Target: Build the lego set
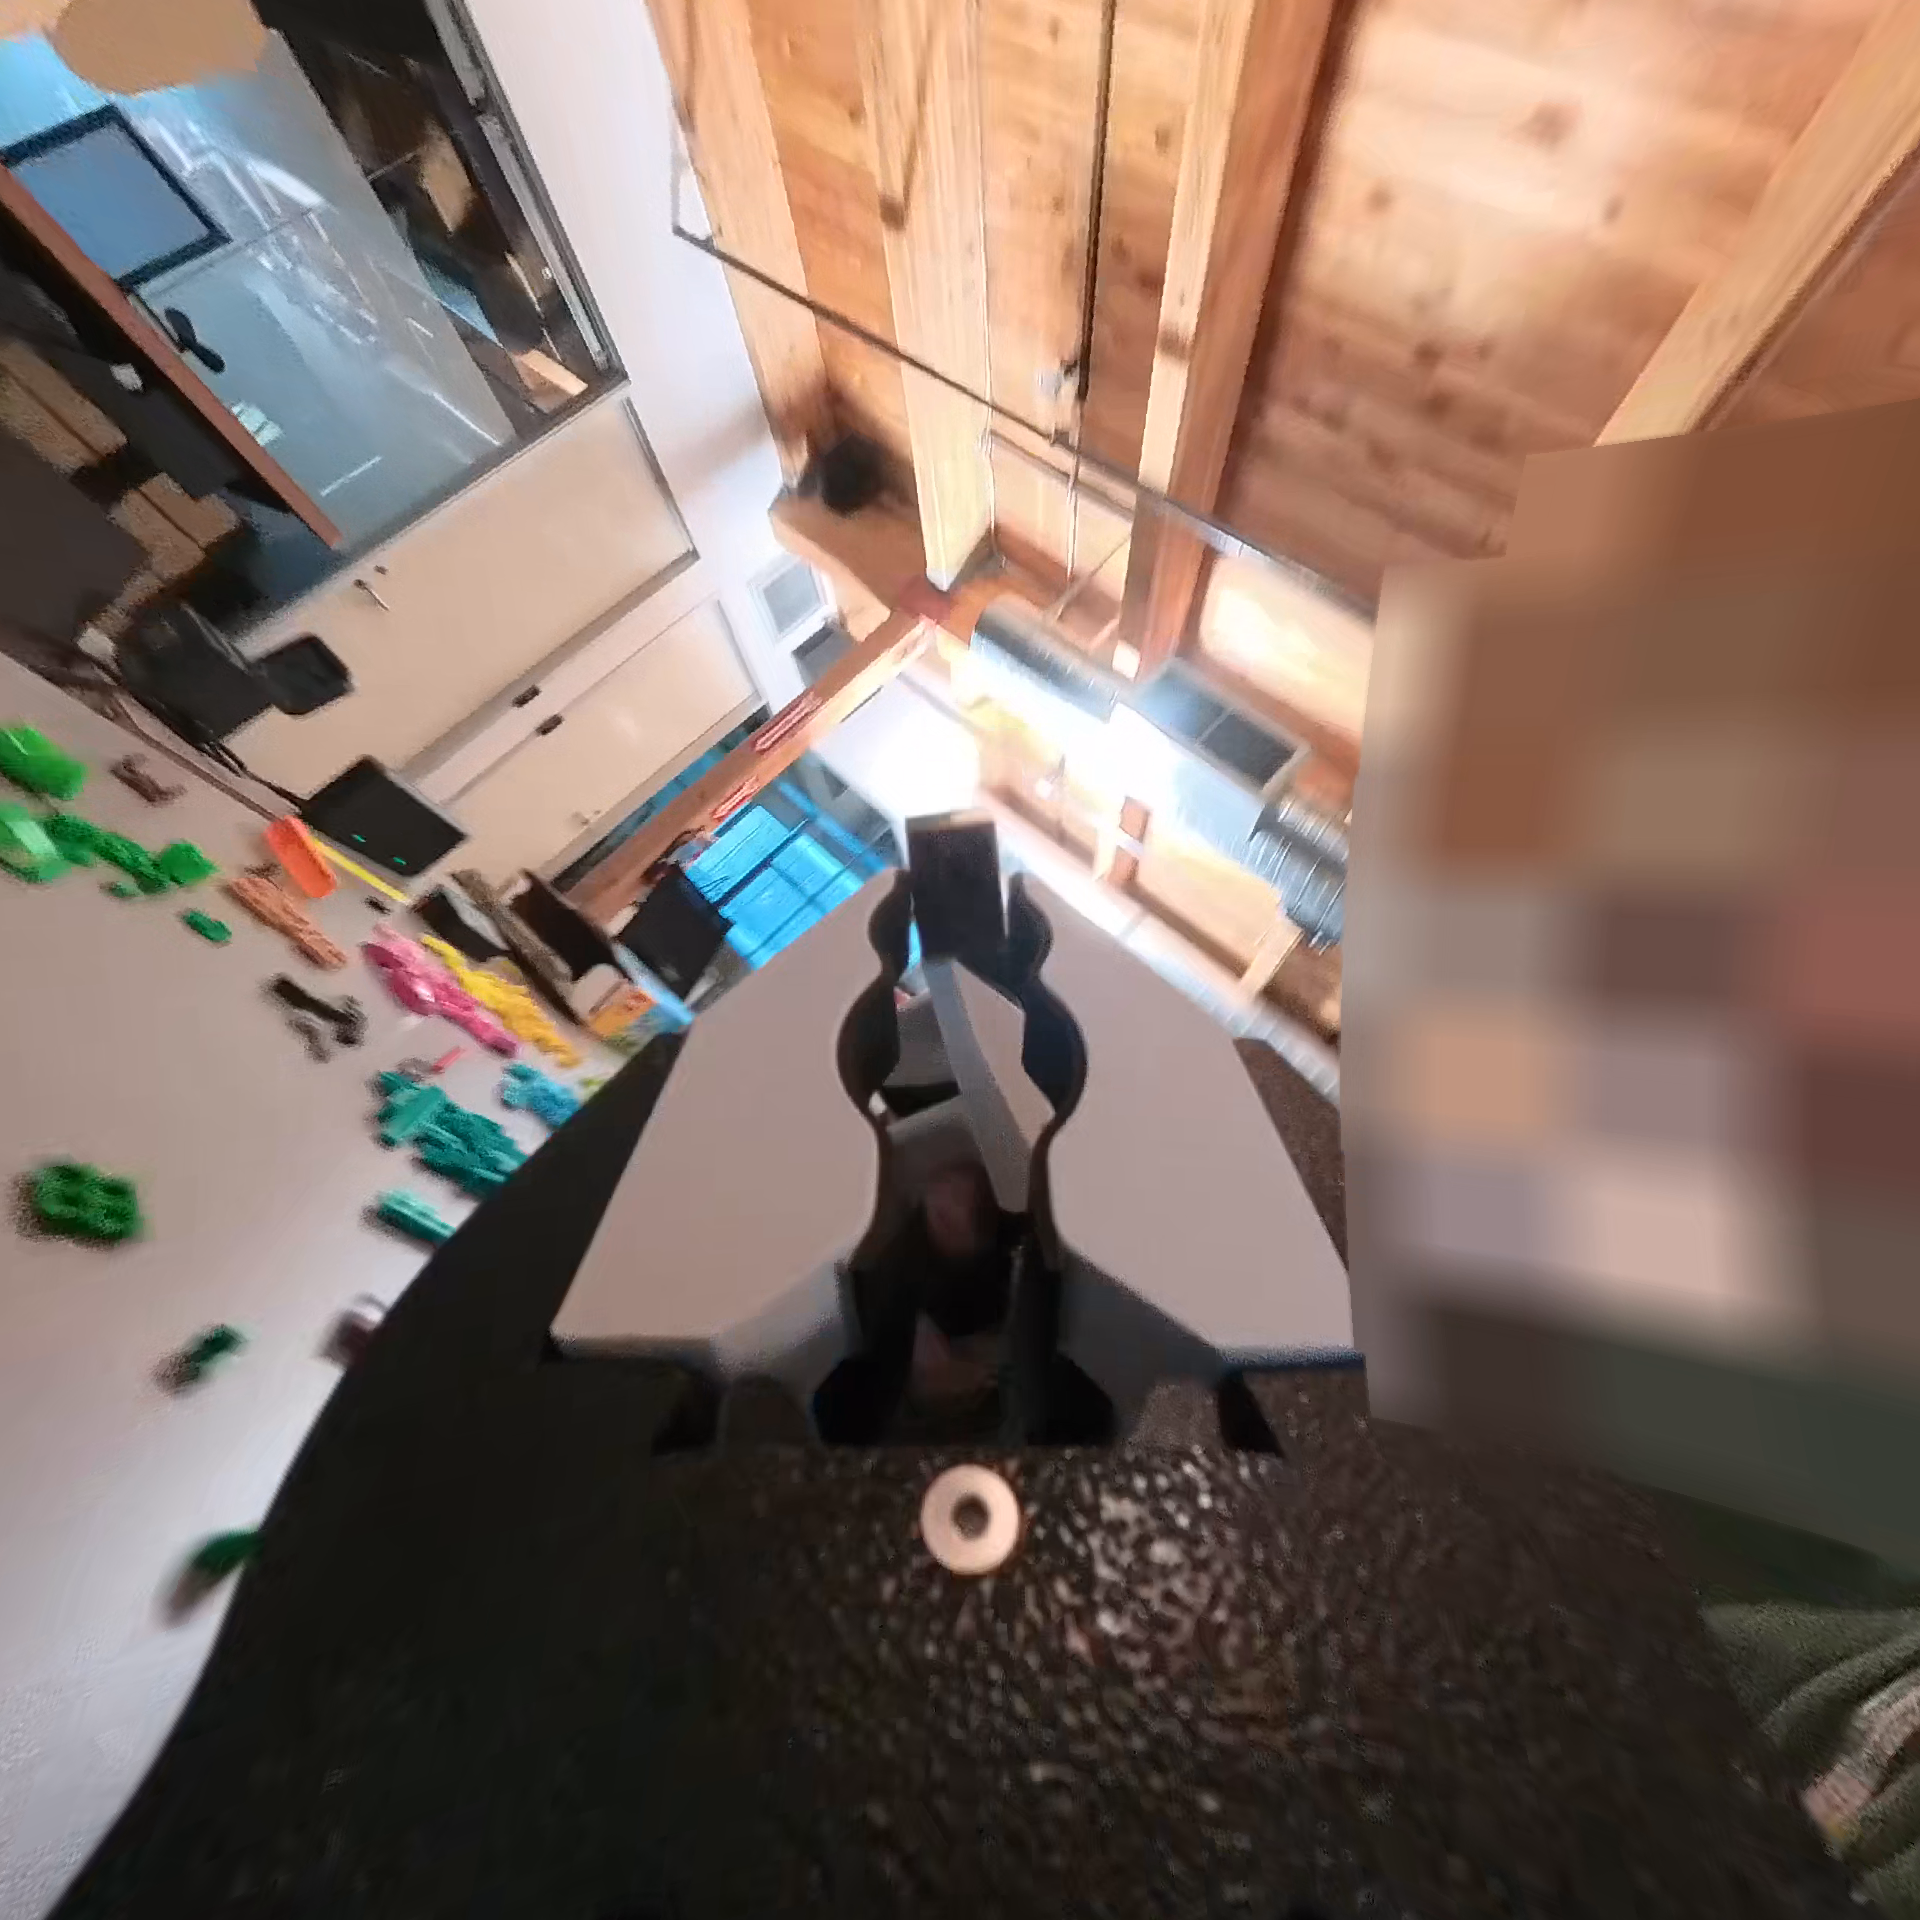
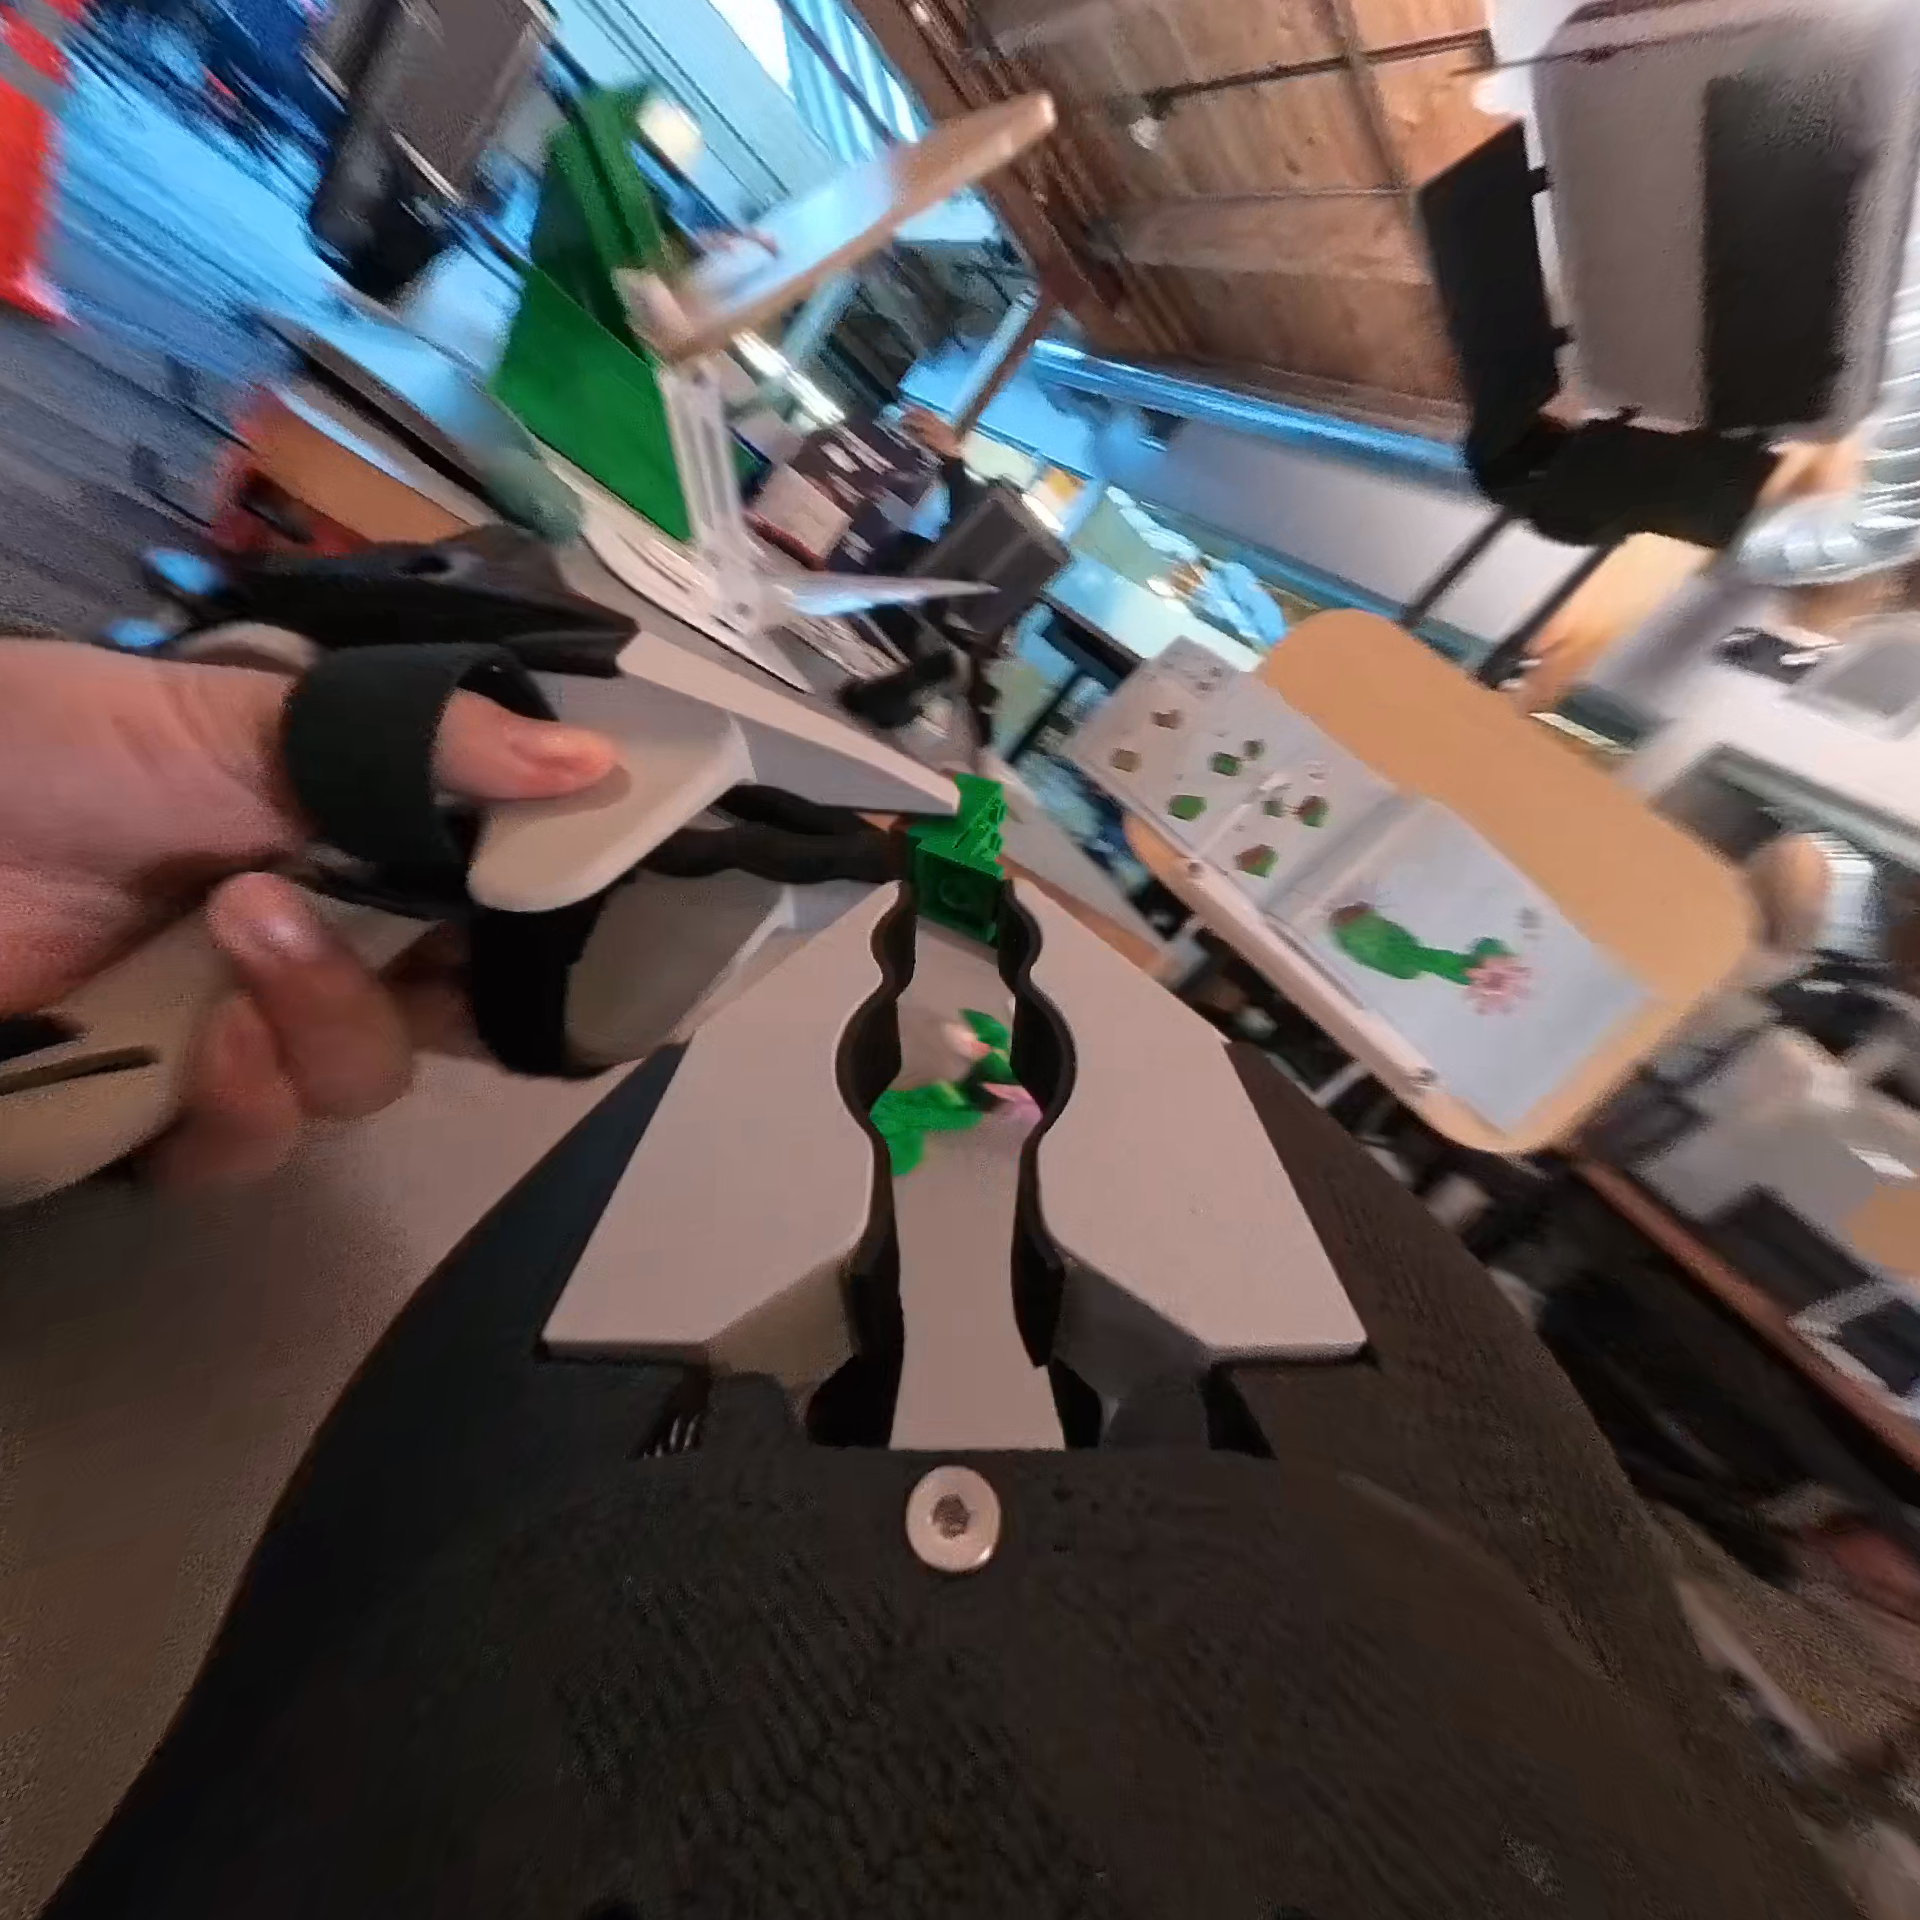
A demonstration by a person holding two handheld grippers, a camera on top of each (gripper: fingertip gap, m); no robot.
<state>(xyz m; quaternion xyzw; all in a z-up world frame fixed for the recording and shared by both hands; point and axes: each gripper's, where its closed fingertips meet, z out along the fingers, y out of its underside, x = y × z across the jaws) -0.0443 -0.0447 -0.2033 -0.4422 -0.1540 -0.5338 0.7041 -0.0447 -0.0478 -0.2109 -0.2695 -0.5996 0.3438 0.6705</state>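
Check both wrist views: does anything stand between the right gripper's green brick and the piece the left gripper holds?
Nothing visible does. The right gripper is shut on a green brick, which already sits against another green piece at the tip of the left gripper. The left wrist view is too dark to confirm contact.

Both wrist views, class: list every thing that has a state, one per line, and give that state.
Left tongs: shut on a dark piece, raised above the table.
Dark piece: clamped at the tips, its shape blurred.
Right tongs: shut on a green brick.
Green brick: gripped, another green brick against it.
Loose bricks: lying sorted by colour on the table.
Instruction booklet: lying open.
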